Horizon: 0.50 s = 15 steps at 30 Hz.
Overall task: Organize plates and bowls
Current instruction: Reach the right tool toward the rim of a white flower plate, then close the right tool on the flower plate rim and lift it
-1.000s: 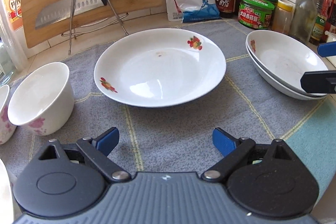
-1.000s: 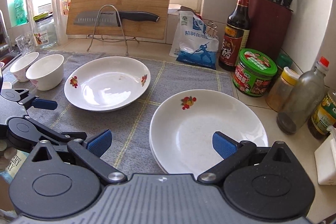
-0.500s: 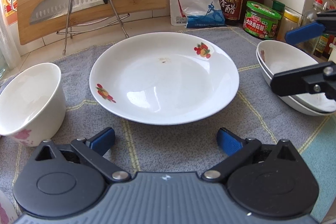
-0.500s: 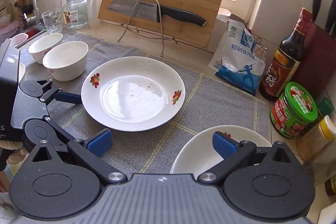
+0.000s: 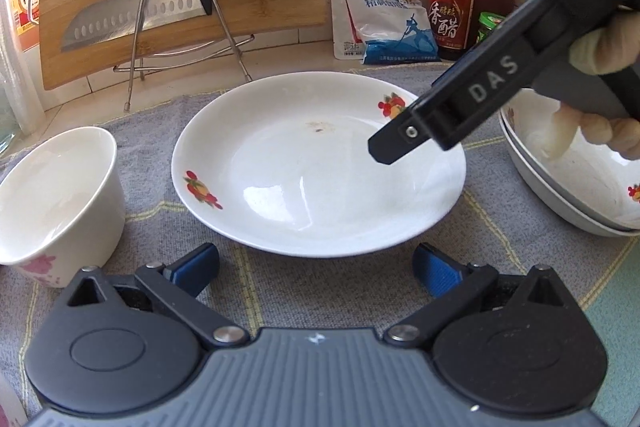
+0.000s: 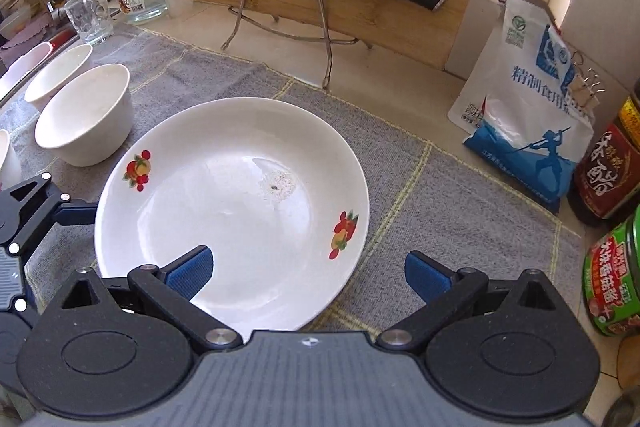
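Plate is what both claws are facing: 1 white dish with 2 fruit prints on its rim, lying flat on the grey cloth that covers the tabletop. The right claw is hanging right over the plate's near edge, pointing steeply down, with its left blue pad above the white of the dish and its right pad above bare cloth just past the rim. So the rim is running between the 2 pads, and I judge that this hand is the nearer one for a pinch on that edge. Its jaws are standing wide, with nothing touching the pads.

The left claw is sitting lower and a little back from the opposite edge, jaws spread as wide as they go and empty, and the plate is lying just ahead of its tips without passing between them. In its view the body of the right tool is crossing above the plate's right side, held by a gloved hand.

A round plate has no long axis, so what counts is which stretch of rim is offered. The stack of 2 plates is waiting to the right, near the bottles (the likely home for this one, I would guess). The deep white bowl is standing just beside the plate on the left, with another bowl behind it.
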Motion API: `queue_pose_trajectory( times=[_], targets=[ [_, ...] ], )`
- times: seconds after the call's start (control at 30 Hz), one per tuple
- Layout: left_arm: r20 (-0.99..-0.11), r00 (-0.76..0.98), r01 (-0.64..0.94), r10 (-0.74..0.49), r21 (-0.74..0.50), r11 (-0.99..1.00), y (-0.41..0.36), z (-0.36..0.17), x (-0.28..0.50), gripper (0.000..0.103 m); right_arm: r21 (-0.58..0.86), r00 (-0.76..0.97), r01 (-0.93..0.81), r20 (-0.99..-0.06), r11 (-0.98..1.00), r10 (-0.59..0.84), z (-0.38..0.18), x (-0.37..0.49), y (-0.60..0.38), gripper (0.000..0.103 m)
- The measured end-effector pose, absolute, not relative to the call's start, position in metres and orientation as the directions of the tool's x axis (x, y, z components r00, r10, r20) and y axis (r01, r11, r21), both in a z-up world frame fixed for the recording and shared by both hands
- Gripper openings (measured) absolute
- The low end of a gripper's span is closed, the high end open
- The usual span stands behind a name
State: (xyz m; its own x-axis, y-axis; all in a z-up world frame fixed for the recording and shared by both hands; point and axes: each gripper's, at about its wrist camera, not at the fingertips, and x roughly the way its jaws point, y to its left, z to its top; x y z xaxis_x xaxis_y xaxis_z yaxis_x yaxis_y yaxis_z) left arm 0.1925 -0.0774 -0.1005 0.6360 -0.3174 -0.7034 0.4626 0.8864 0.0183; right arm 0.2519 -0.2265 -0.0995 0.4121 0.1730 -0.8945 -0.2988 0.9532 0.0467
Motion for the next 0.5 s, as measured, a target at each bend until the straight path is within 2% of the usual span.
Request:
queue_pose_trajectory(
  times=[0.27, 0.5],
  targets=[
    [-0.698, 0.648, 0.437, -0.303, 0.015, 0.899, -0.077, -0.100, 0.192, 0.103, 0.124, 0.312, -0.358, -0.918, 0.925, 0.244, -0.121, 0.282, -0.224, 0.103],
    [-0.692, 0.657, 0.427, -0.300, 0.013, 0.904, -0.076, -0.101, 0.191, 0.103, 0.122, 0.280, -0.397, -0.928, 0.910, 0.247, -0.121, 0.290, -0.220, 0.103]
  ],
)
